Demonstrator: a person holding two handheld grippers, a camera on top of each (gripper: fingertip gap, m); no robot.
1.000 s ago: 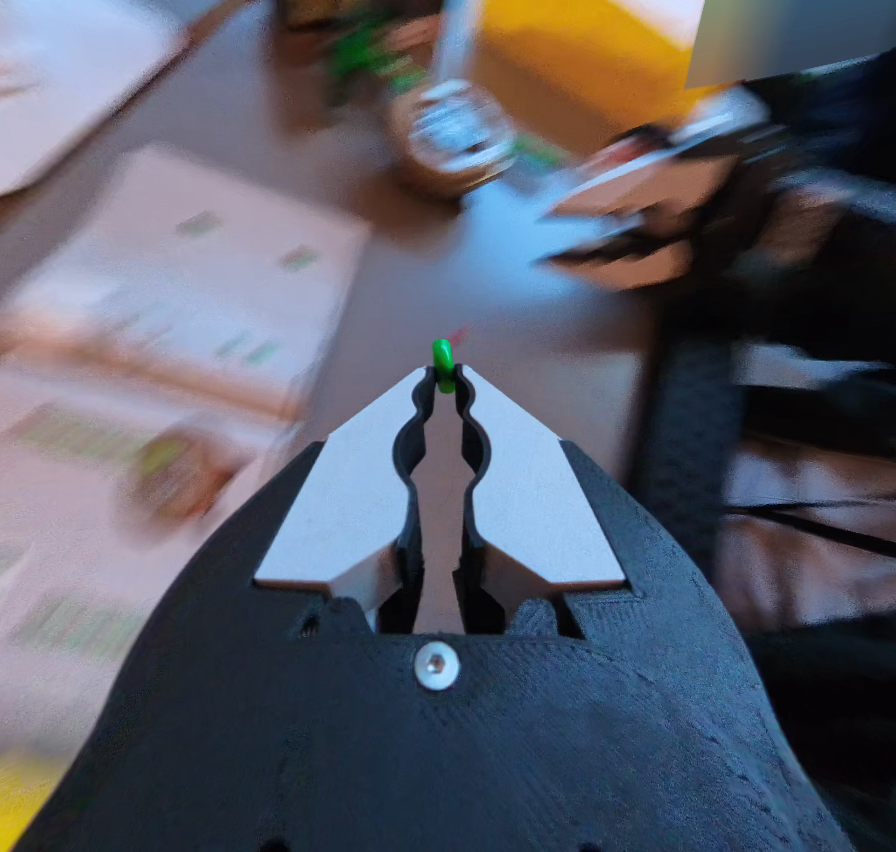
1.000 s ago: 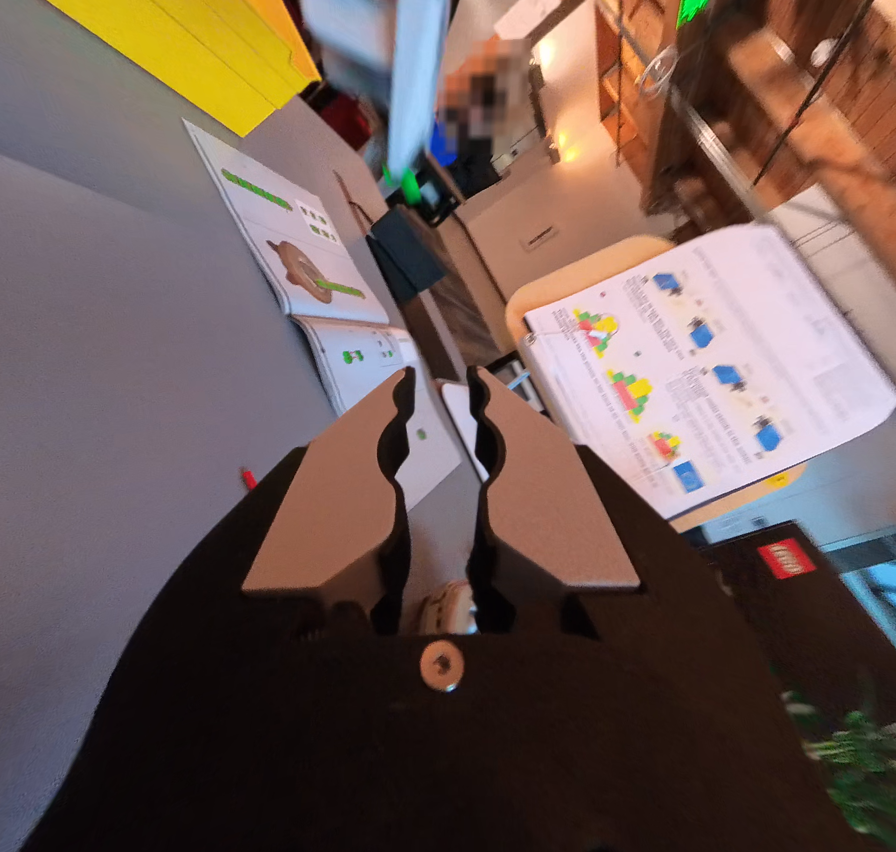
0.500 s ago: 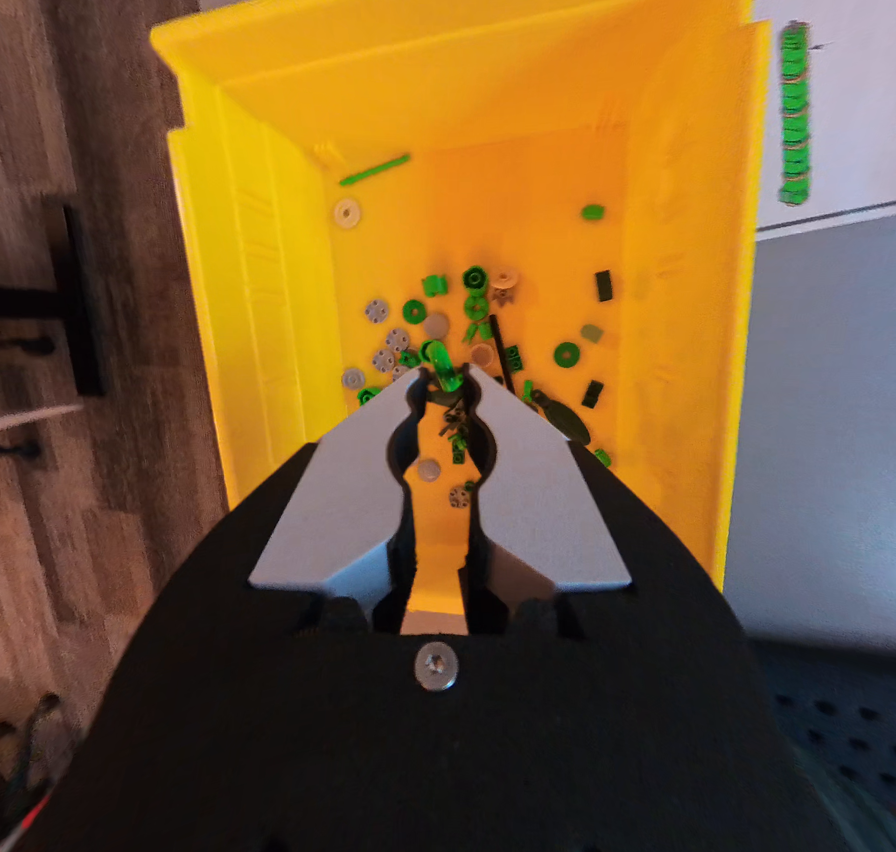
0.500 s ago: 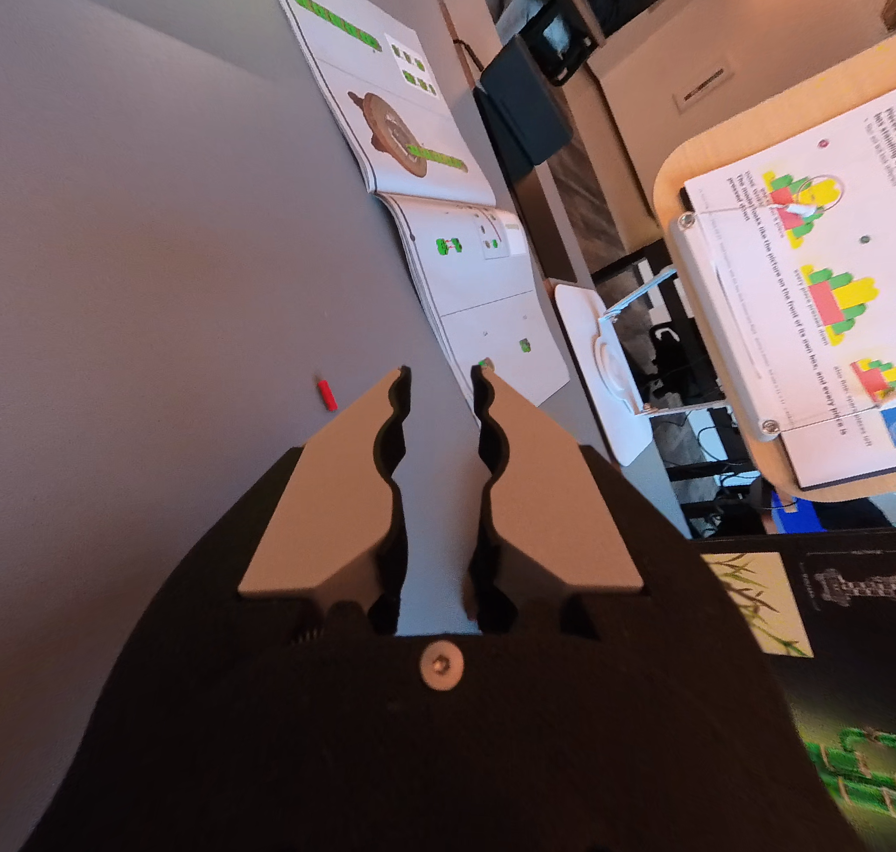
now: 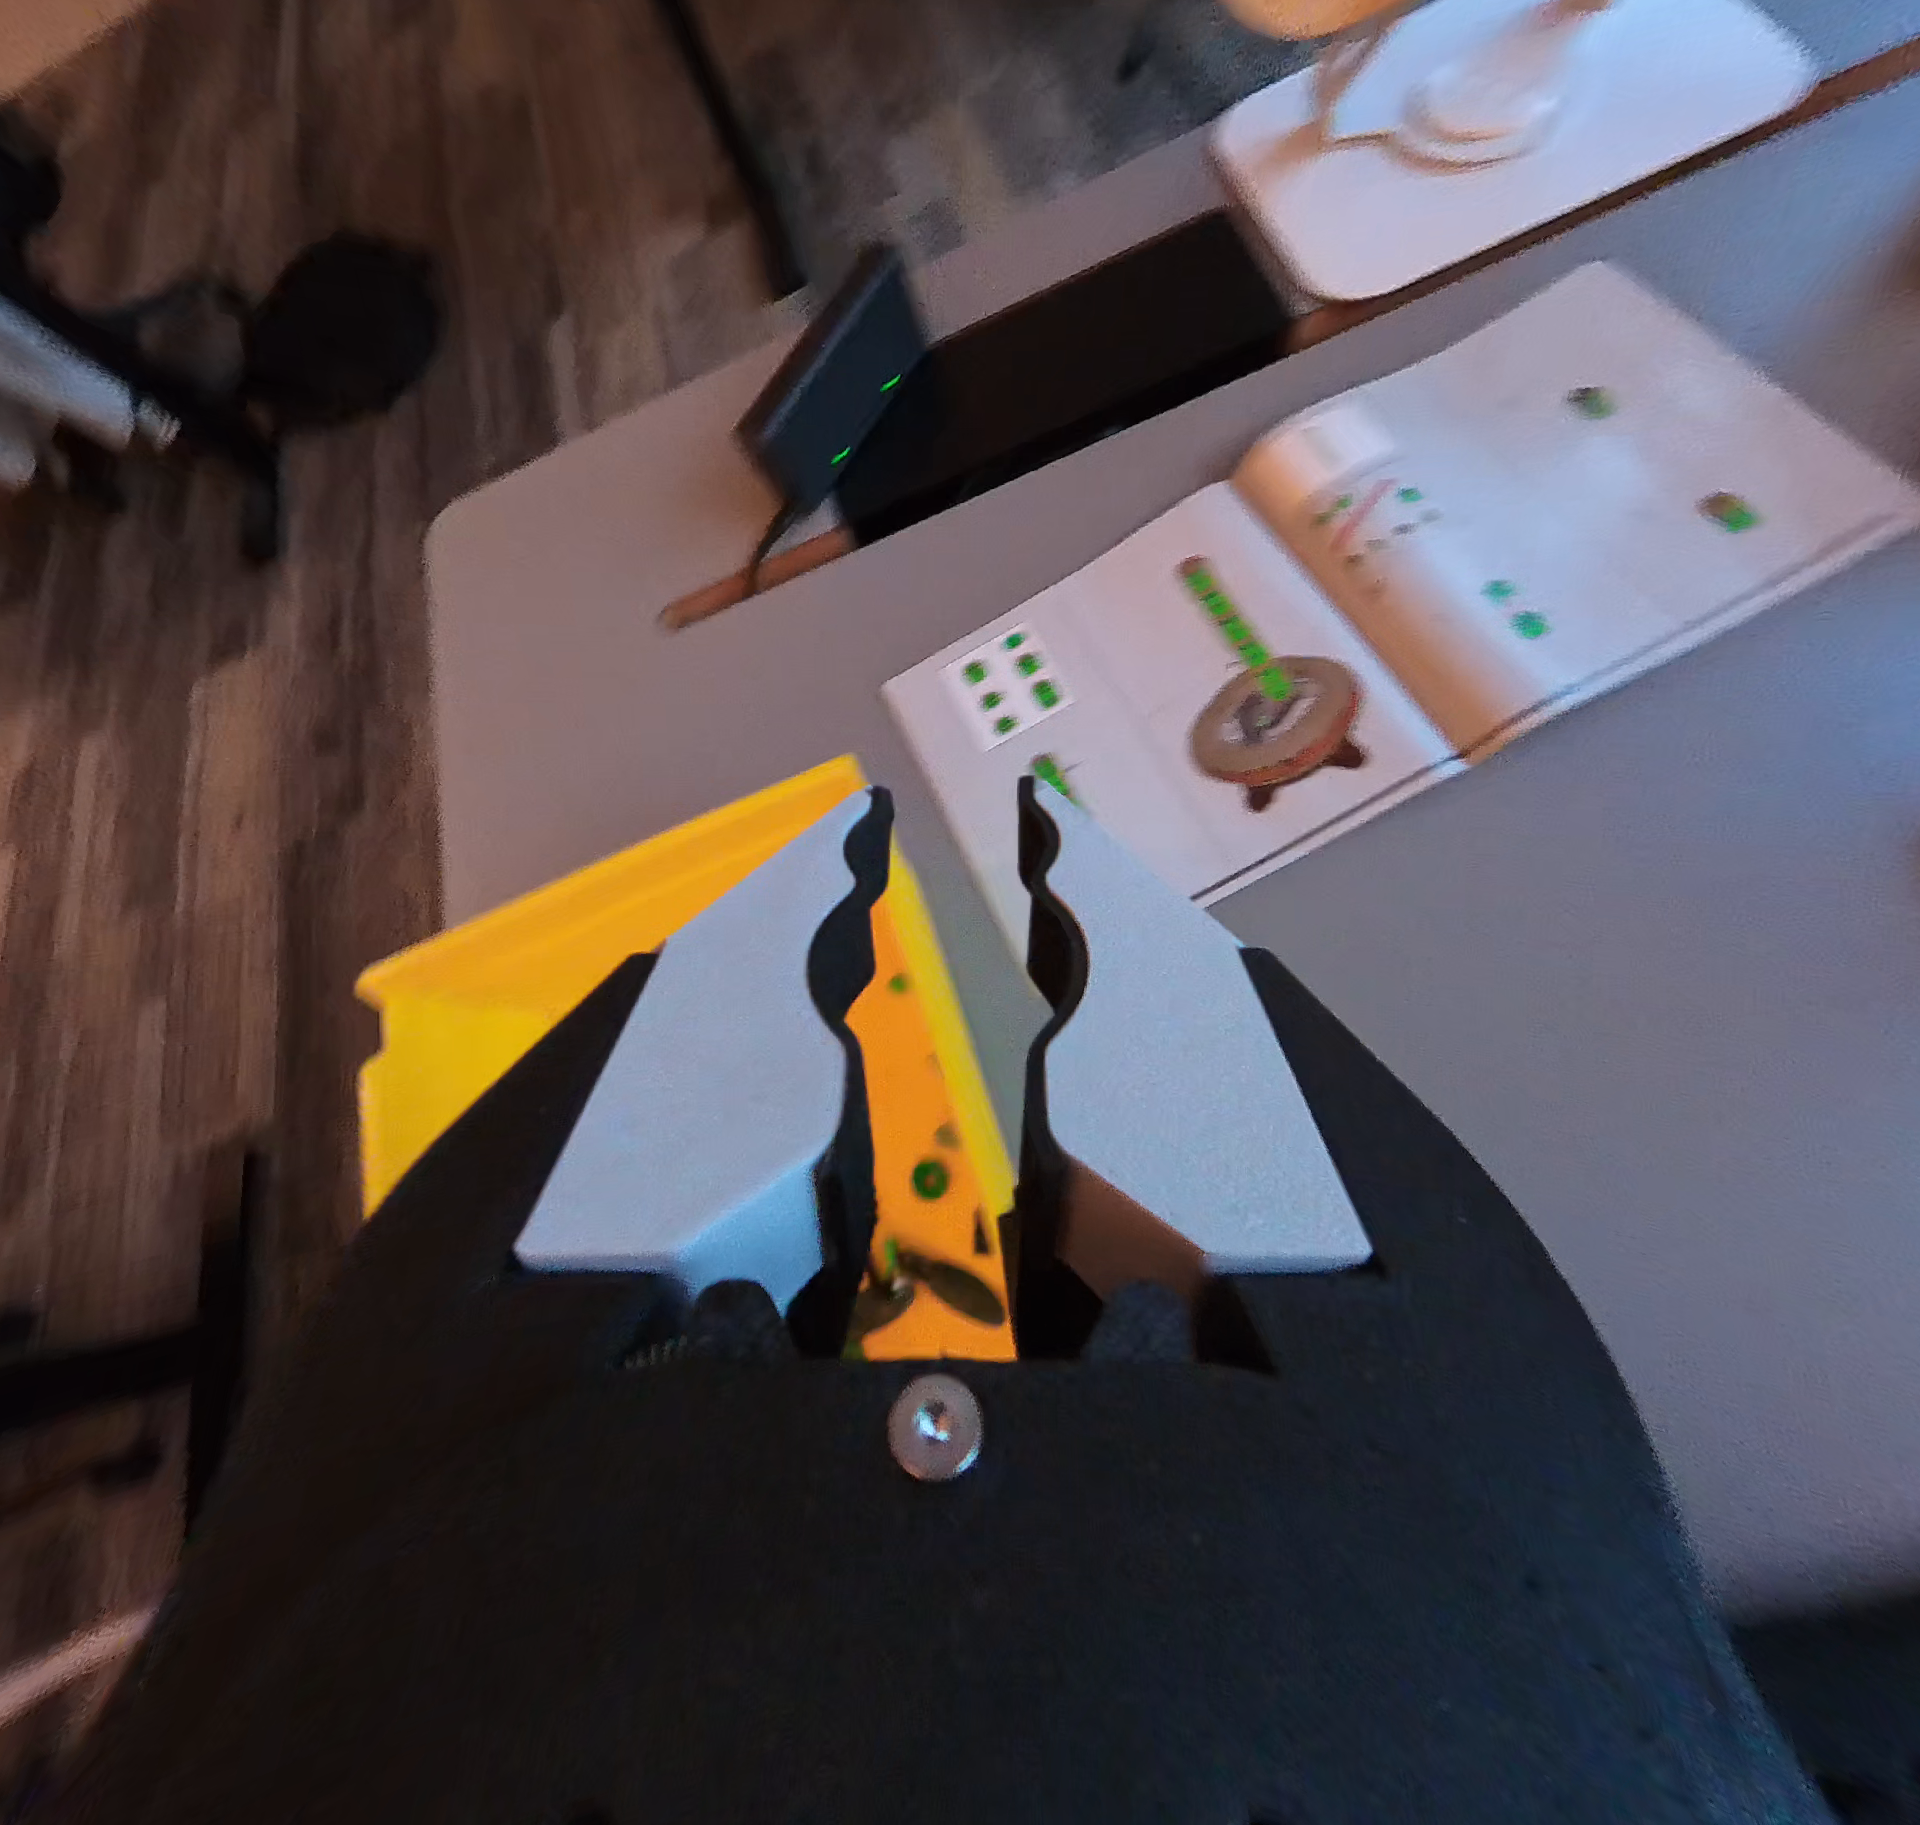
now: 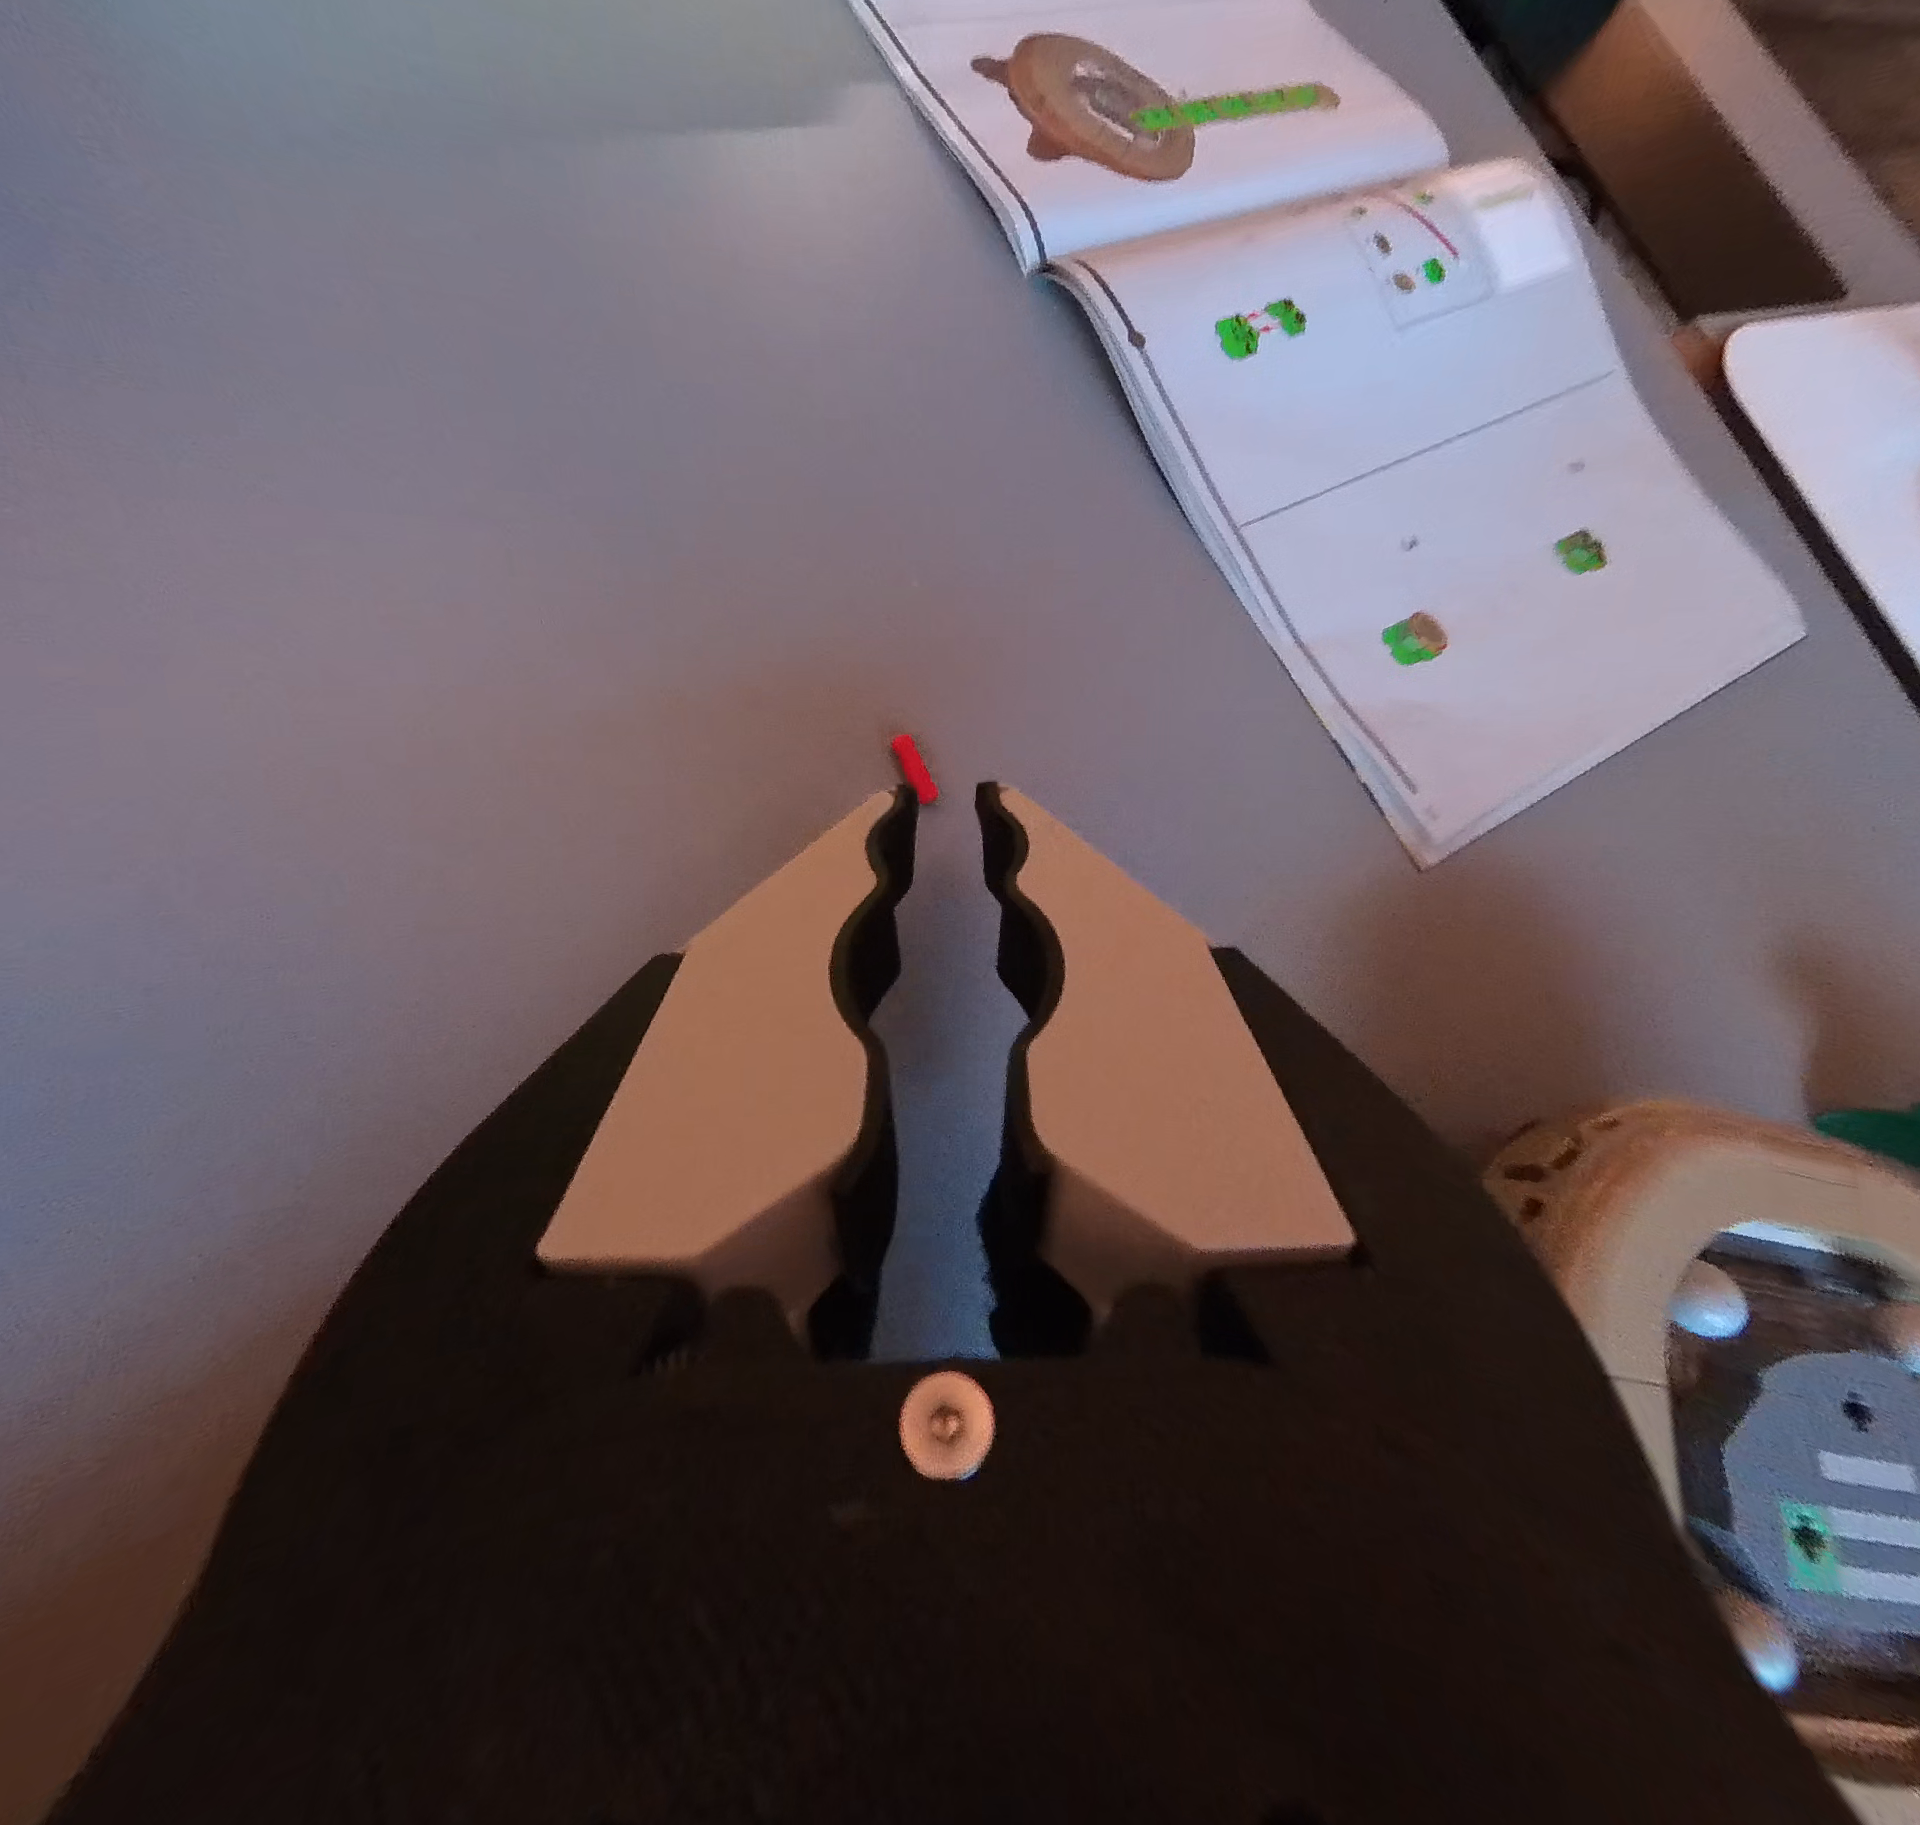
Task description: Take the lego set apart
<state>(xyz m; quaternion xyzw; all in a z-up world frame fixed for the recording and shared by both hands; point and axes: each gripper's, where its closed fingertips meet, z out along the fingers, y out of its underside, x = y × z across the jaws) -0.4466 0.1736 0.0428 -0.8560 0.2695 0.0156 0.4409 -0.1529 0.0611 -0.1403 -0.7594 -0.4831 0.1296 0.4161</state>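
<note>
While no legible writing was made out on the open instruction booklet [image 6: 1340, 341], the left tongs [image 5: 954, 801] were seen released and empty over a yellow bin [image 5: 499, 996] of loose lego pieces [image 5: 928, 1179]. Right tongs [image 6: 943, 794] were parted, empty, just beside a red piece [image 6: 914, 767] on the grey counter [image 6: 416, 425]. Wood floor [image 5: 208, 632] was noted.

The yellow bin [image 5: 582, 986] is mostly hidden behind the left gripper [image 5: 954, 801]. At four o'clock in the right wrist view, a blurred tan object [image 6: 1621, 1214] is cut off by the edge.
</note>
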